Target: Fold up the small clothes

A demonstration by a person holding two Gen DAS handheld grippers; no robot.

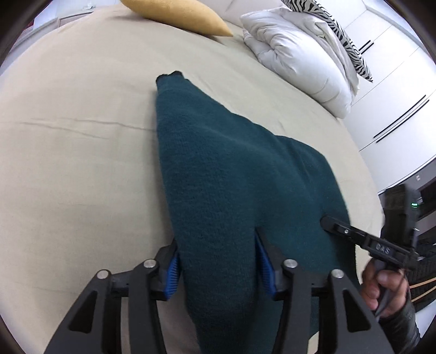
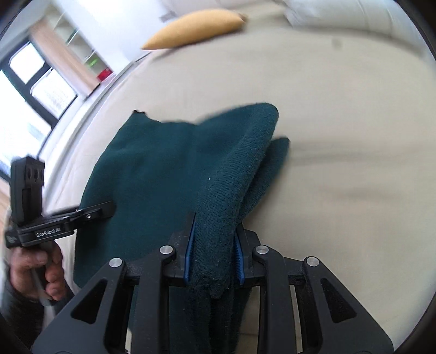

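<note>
**Teal knit up in both tools over the bed**

On the beige bed (image 1: 81, 163), well this side of the pillows, lies the teal knit (image 1: 218, 163), and both tools are in on its near edge. It spreads across the sheet in a rough wedge, and its far tip is a narrow dark-edged end pointing up the bed.

Over to the left tool (image 1: 216, 237): its jaws stand wide and a broad band of the knit fills the whole gap, running back under the camera. The blue pads (image 1: 174, 272) flank the cloth on both sides, but whether they bite or merely sit beside it, I cannot tell.

The right tool (image 2: 216, 222) is much clearer: its jaws are narrow and clenched on a thick bunched fold of the knit, ribbed edge and all, squeezed between the pads. From that grip the fold arches away and drops to the sheet, and a second layer peeks out beneath it on the right.

Each camera catches the other tool. In the left view the right tool's finger reaches in over the knit's right edge, with the right hand (image 1: 381, 288) wrapped round its handle. In the right view the left hand (image 2: 41, 272) grips its handle at the knit's left side.

At the head of the bed sit a yellow cushion (image 1: 177, 16), a white duvet (image 1: 294, 54) bundled up and a zebra pillow (image 1: 340, 30) behind it. White cupboards (image 1: 395, 81) stand to the right. The edges are blurred.
</note>
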